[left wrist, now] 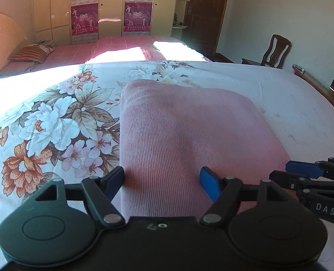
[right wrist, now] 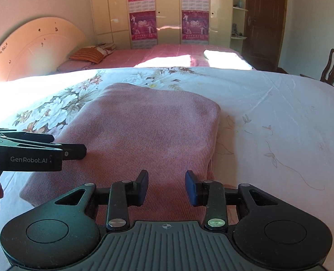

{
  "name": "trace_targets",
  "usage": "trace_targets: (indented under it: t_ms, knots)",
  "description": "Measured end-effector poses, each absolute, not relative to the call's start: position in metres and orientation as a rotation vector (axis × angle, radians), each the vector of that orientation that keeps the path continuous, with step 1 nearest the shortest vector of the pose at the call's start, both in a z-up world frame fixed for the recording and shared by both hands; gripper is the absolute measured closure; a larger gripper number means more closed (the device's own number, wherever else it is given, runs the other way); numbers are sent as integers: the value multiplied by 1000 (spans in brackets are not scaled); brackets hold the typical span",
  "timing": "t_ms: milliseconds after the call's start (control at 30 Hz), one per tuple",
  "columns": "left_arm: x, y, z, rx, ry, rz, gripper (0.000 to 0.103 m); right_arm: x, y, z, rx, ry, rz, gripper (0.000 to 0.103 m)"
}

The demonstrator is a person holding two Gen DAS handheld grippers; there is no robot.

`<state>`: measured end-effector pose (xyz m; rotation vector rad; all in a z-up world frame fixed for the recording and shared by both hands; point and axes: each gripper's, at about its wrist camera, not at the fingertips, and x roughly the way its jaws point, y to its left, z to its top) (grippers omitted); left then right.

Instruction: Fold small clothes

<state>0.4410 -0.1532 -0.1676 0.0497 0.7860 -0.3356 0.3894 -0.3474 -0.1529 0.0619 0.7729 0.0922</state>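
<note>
while both tools hover low over the near edge of the pink ribbed garment [left wrist: 185, 124], the work looks to sit between folds: the cloth lies as a flat, already doubled rectangle on the floral bedsheet [left wrist: 54, 122], its long axis running from 6 o'clock toward 12 o'clock in both wrist views. the left gripper [left wrist: 162, 180] has its jaws wide apart with nothing between them, placed over the near hem toward the cloth's left side edge; the right gripper [right wrist: 166, 187] is likewise spread and empty, over the same hem toward the cloth's right side edge. in the right wrist view the left tool comes in from 9 o'clock, its tip over the garment's left part. whether any pad actually touches the fabric cannot be told. judging by this layout, the next move probably calls for each tool to drop onto the near hem, pinch all layers together, and carry that edge toward 12 o'clock to halve the piece. the ribbed knit looks thick and soft, so a shallow pinch may catch only the top layer.
</note>
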Motion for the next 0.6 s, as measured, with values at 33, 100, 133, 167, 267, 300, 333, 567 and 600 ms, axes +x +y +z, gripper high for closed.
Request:
trace_targets:
  t_ms: [33, 100, 133, 167, 267, 300, 333, 567, 600]
  knots:
    - [439, -153, -169, 51, 787, -334, 29, 387, -349, -155, 59, 778, 88, 67]
    - [436, -154, -172, 62, 783, -331, 29, 385, -351, -164, 32, 794, 65, 67]
    - [435, -155, -173, 68, 784, -328, 29, 386, -353, -168, 30, 802, 53, 67]
    - [435, -155, -172, 67, 786, -326, 29, 385, -357, -168, 52, 799, 54, 67]
    - [429, -150, -165, 35, 796, -333, 29, 382, -356, -159, 54, 790, 57, 67]
    - [425, -149, -164, 36, 793, -340, 29, 378, -357, -155, 53, 777, 59, 67]
    - [421, -148, -165, 45, 792, -342, 29, 374, -356, -152, 49, 767, 62, 67]
    - [417, -147, -188, 41, 860, -330, 26, 363, -369, -179, 111, 838, 26, 67]
    - [416, -147, -188, 39, 860, -328, 26, 363, -370, -177, 115, 838, 25, 67]
